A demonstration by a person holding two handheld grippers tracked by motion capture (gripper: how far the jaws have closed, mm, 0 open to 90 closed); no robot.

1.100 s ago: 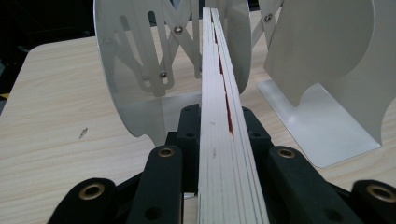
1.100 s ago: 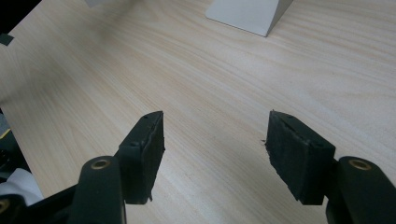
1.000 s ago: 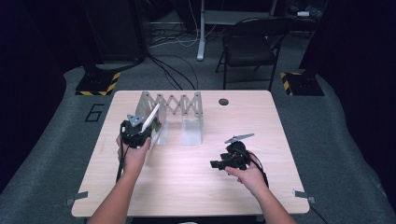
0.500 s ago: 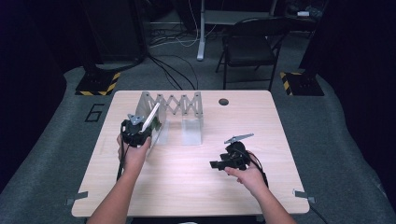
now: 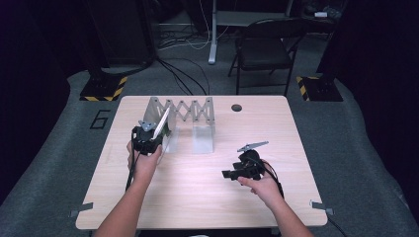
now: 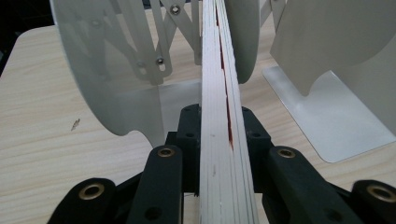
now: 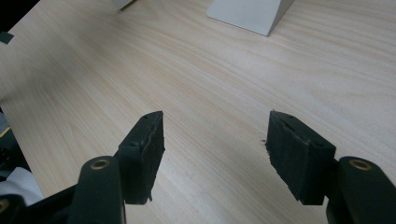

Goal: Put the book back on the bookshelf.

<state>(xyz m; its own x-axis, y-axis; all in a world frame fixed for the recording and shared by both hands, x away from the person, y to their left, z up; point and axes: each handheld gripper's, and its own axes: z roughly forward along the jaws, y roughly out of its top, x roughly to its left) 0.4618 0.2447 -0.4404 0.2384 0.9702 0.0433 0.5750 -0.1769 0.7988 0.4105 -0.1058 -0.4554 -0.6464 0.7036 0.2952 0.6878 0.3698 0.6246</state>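
Your left gripper (image 5: 157, 132) is clenched on a thin book (image 6: 223, 121), pinching it across its covers so that the white page edges and a sliver of red face the gripper's own camera. You hold it edge-up, leaning a little in the high view, at the near-left end of the expandable metal book rack (image 5: 184, 114), and that near-upright hold makes sense: it lines the book up with the gaps between the rack's grey divider plates (image 6: 109, 70), so it can slide in without catching. In the left gripper view the book runs between the large rounded plate on the left and a narrower one right behind it, with another plate (image 6: 336, 51) standing off to the right; whether the book already touches a plate or the base is hard to tell. The grip sits low on the book, which leaves most of it free to enter the slot. Your right gripper (image 5: 236, 173) rests well apart, over bare wood of the table (image 5: 197, 197), its jaws released with nothing between the pads (image 7: 144, 154). Keeping it parked there leaves the rack unobstructed, and it stays close enough to steady the rack's foot (image 7: 247, 11) if the book nudges it.
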